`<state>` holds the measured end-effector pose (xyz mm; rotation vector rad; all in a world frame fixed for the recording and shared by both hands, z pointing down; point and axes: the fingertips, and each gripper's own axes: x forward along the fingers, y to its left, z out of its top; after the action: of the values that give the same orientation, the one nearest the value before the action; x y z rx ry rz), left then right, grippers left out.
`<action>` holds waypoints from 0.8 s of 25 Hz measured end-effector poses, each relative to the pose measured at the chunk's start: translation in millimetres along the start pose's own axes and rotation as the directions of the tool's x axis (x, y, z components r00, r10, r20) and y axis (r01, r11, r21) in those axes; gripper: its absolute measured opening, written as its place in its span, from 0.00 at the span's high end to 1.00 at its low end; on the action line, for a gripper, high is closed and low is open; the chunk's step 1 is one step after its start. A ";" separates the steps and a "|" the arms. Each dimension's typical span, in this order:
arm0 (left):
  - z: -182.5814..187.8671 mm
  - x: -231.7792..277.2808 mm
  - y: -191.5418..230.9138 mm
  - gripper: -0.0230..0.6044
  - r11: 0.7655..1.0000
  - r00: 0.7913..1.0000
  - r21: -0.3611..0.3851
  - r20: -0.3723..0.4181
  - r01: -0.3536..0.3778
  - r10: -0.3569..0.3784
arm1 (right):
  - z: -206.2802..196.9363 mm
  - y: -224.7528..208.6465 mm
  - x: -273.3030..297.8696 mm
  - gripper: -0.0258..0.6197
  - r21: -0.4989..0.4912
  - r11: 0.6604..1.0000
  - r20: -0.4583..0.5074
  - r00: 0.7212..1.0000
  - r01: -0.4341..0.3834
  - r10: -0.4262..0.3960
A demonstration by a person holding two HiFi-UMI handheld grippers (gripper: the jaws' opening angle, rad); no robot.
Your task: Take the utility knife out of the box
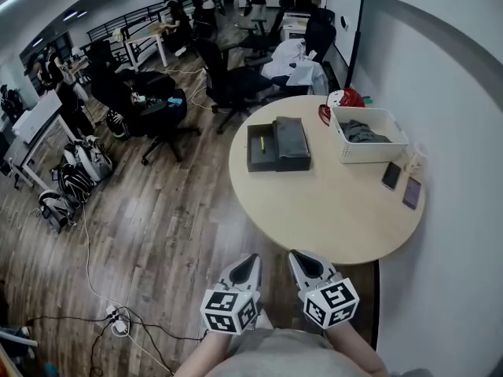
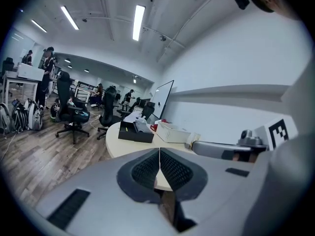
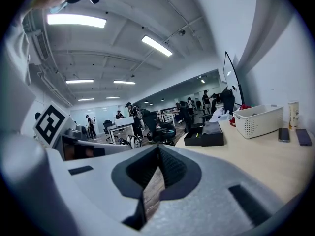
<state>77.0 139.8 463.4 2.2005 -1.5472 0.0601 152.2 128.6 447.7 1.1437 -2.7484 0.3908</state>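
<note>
A black box [image 1: 277,144] lies open on the round beige table [image 1: 330,210], toward its far left side. Its left half holds a slim thing with a yellow-green mark [image 1: 262,142]; its right half is covered in grey. My left gripper [image 1: 251,259] and right gripper [image 1: 297,255] hover side by side at the table's near edge, both shut and empty, well short of the box. From the left gripper view the box [image 2: 134,131] sits far ahead beyond the shut gripper tip [image 2: 159,149]. In the right gripper view the box [image 3: 204,134] lies ahead and to the right of the gripper tip [image 3: 158,146].
A white basket [image 1: 368,134] with grey cloth stands at the table's far right, a red object [image 1: 343,98] behind it. Two phones [image 1: 391,175] [image 1: 412,192] and a small bottle [image 1: 414,162] lie by the wall. Office chairs [image 1: 161,116] and people fill the room at left.
</note>
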 end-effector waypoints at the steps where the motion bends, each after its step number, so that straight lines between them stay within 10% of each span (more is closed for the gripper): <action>1: 5.6 7.6 5.8 0.96 1.000 1.000 0.000 0.002 0.003 -0.003 | 4.5 -2.8 9.6 0.96 -0.004 1.000 0.001 1.000 -0.001 0.001; 20: 112.0 127.4 160.8 0.96 0.998 0.997 0.018 -0.022 0.068 -0.067 | 80.1 -41.8 216.8 0.96 0.030 0.998 0.020 0.998 0.052 -0.052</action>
<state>-45.2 -59.1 452.4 2.2571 -1.4650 0.0775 27.6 -69.5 427.7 1.2304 -2.7330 0.4171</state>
